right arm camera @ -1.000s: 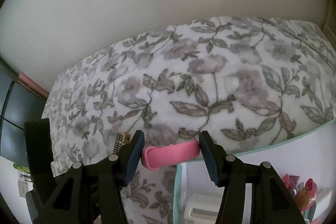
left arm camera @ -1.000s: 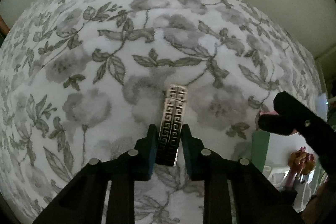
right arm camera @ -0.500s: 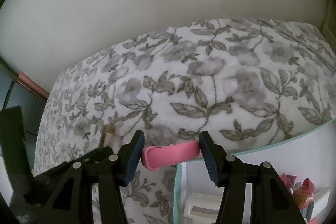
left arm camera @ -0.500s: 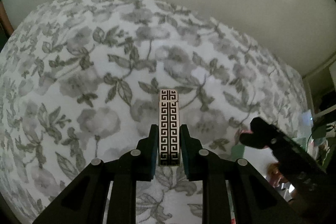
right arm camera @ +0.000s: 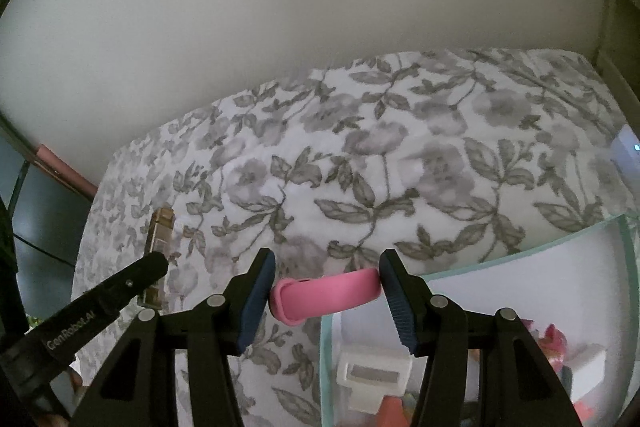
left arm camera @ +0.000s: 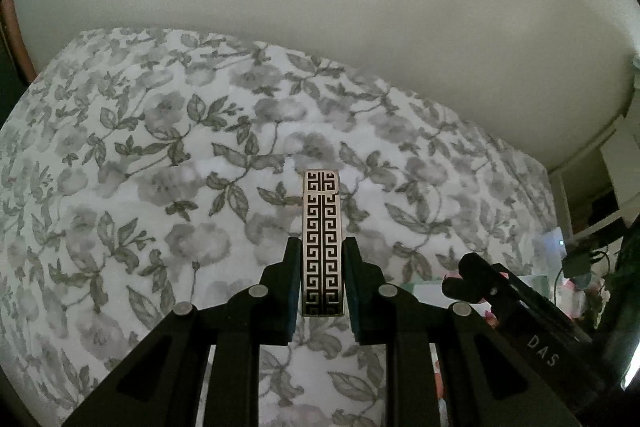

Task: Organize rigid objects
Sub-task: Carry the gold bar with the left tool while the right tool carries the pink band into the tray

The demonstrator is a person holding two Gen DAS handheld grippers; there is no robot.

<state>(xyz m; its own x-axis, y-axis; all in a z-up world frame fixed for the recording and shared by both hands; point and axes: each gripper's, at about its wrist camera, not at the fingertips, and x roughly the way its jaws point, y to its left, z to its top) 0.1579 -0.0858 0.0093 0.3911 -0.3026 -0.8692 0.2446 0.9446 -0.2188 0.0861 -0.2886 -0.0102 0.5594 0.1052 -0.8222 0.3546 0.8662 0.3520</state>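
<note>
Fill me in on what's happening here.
A person works a handheld gripper in each hand over a floral bedspread. The left gripper has its jaws shut on a key-patterned bar. The right gripper holds a pink band at the rim of a white bin with toys inside.

We are looking through two dim, soft pictures, lit evenly with no hard light source showing. Fisheye lenses are bending both views: the floral bedspread [left arm camera: 168, 163] is bulging like a dome, and black vignetting is filling every corner. The pale wall [right arm camera: 280, 19] is reading as flat grey-green, slightly noisy. The left gripper [left arm camera: 322, 281] and right gripper [right arm camera: 326, 289] are sitting nearly black, their detail lost in shadow. The patterned metal bar [left arm camera: 322, 243] is catching a mild sheen, and it is staying sharp. Toward the right edge, a small device light [right arm camera: 636, 147] is glowing, and things there are smearing into blur.
</note>
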